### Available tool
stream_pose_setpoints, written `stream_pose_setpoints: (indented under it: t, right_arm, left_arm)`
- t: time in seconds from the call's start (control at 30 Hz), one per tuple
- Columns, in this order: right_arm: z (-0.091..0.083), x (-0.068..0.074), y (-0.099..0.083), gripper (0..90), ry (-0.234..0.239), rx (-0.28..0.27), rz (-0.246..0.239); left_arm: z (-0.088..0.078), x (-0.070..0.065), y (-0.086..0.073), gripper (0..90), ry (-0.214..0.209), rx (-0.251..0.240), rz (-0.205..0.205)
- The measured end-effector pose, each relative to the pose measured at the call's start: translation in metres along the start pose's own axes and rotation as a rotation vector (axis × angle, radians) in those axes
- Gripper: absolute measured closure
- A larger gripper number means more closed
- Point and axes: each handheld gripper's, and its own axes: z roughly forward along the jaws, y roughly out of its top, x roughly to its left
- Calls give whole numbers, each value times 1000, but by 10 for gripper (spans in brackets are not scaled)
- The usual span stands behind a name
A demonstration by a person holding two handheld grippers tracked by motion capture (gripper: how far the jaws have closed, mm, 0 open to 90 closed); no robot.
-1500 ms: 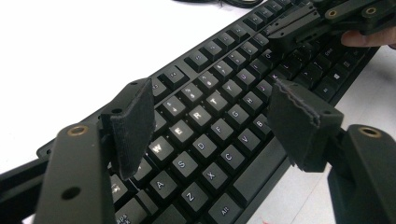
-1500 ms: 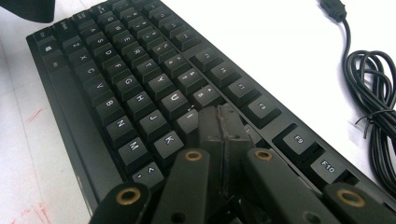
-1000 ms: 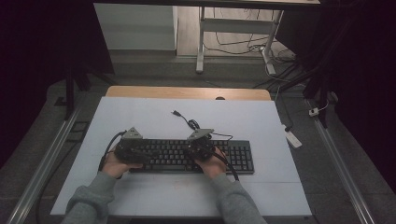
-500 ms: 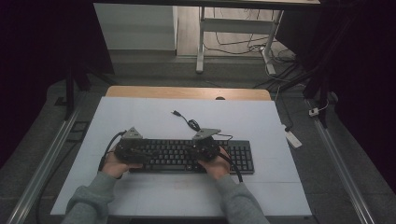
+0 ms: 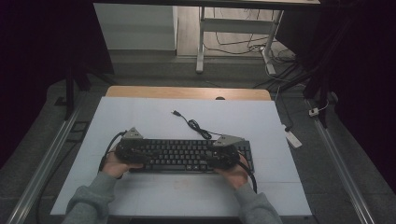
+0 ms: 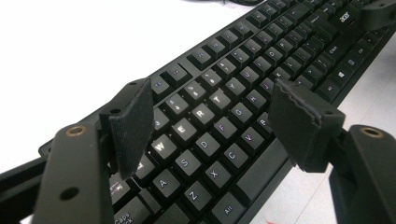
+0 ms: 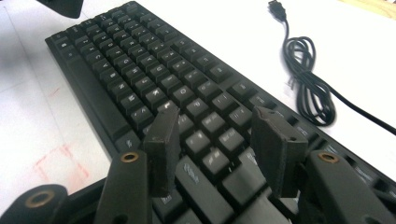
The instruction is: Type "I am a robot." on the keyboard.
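A black keyboard (image 5: pixel 182 154) lies flat on the white table top, with its coiled cable (image 5: pixel 194 125) and USB plug (image 5: pixel 176 113) loose behind it. My left gripper (image 5: pixel 144 154) hovers over the keyboard's left end. In the left gripper view, the left gripper (image 6: pixel 212 93) is open above the letter keys (image 6: pixel 261 60), and nothing is between its pads. My right gripper (image 5: pixel 208 156) is over the keyboard's right part and points left. Its jaws have just been opening. In the right gripper view, the right gripper (image 7: pixel 217 114) stands wide above the keys (image 7: pixel 140 70), gripping nothing. The cable (image 7: pixel 308 88) lies beyond.
The white table top (image 5: pixel 280 186) has a wooden strip (image 5: pixel 187 92) along its far edge and metal rails at both sides. A white power strip (image 5: pixel 292 137) lies off the right edge. A faint red mark (image 5: pixel 180 184) sits in front of the keyboard.
My right hand and gripper have slid to the right along the keyboard. The left hand and the keyboard have stayed where they were.
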Motion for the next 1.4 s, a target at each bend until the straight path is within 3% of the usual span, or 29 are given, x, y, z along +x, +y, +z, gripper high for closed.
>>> stream_pose_setpoints:
  t: [0.37,0.8,1.03,1.3,1.4]
  right_arm:
    - [-28,-6,-19,513,-19,-14,4]
    - [-31,-7,-22,516,-2,-22,6]
    - [-29,-7,-22,518,-2,-11,3]
    - [-27,-7,-22,519,0,-7,-1]
    - [-27,-7,-22,520,-2,-5,0]
  left_arm:
    - [-1,2,-1,314,4,-8,-11]
    - [-3,4,-1,374,3,-30,-27]
    - [0,3,-1,533,2,-29,-11]
    - [16,-4,3,881,-4,-5,19]
    - [24,-10,5,892,-9,13,44]
